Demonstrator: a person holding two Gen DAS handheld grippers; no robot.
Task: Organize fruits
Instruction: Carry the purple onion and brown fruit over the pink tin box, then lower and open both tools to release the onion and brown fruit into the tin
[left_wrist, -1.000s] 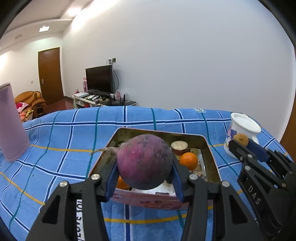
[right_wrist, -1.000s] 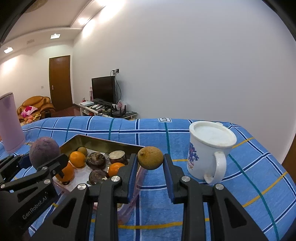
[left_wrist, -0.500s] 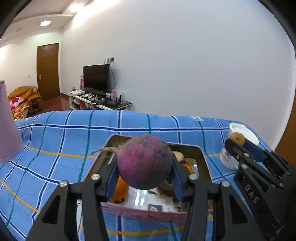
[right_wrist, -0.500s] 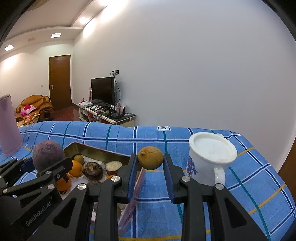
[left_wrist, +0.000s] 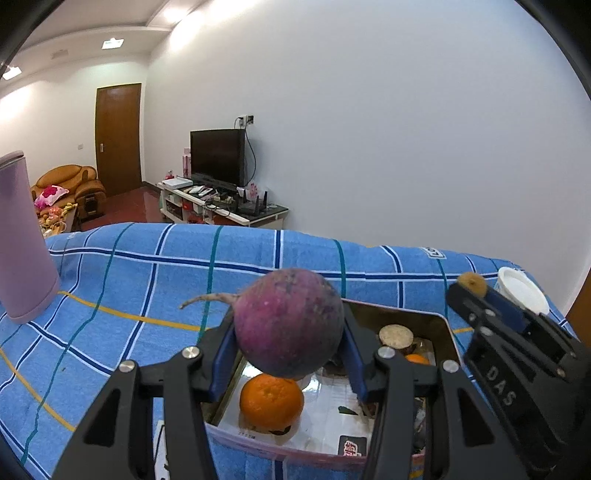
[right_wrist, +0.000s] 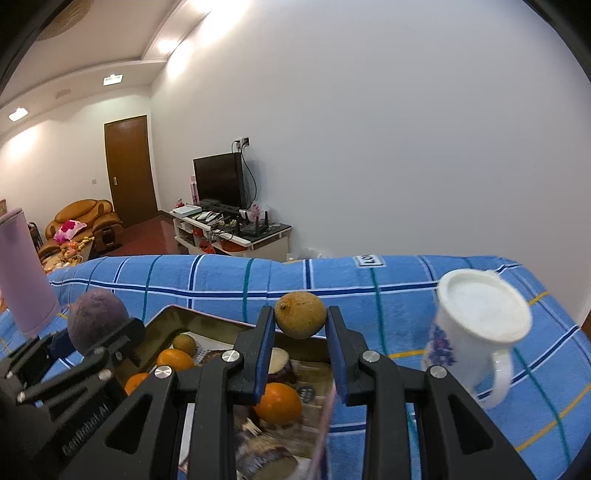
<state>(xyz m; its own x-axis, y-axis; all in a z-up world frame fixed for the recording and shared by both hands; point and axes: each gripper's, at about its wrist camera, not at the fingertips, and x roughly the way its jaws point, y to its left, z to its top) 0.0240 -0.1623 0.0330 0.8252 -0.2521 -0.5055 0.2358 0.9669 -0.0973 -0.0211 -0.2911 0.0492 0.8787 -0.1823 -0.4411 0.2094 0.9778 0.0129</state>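
Left gripper (left_wrist: 288, 350): gripping purple radish (left_wrist: 290, 323) above tray (left_wrist: 439, 319).
Right gripper (right_wrist: 300, 343): pinching brown fruit (right_wrist: 300, 319) above tray.
Right view only: mug handle (right_wrist: 498, 376) showing.

White walls (left_wrist: 369, 129) and recessed ceiling lights (left_wrist: 112, 43) enclose the room. A brown door (left_wrist: 118, 136) stands beyond an orange armchair (left_wrist: 70, 186). A dark television (left_wrist: 218, 157) sits on a low white stand (left_wrist: 221, 210) over reddish floor (left_wrist: 129, 201).

A white mug (right_wrist: 480, 325) and lilac tumbler (left_wrist: 22, 236) stand on the blue checked cloth (left_wrist: 147, 266).
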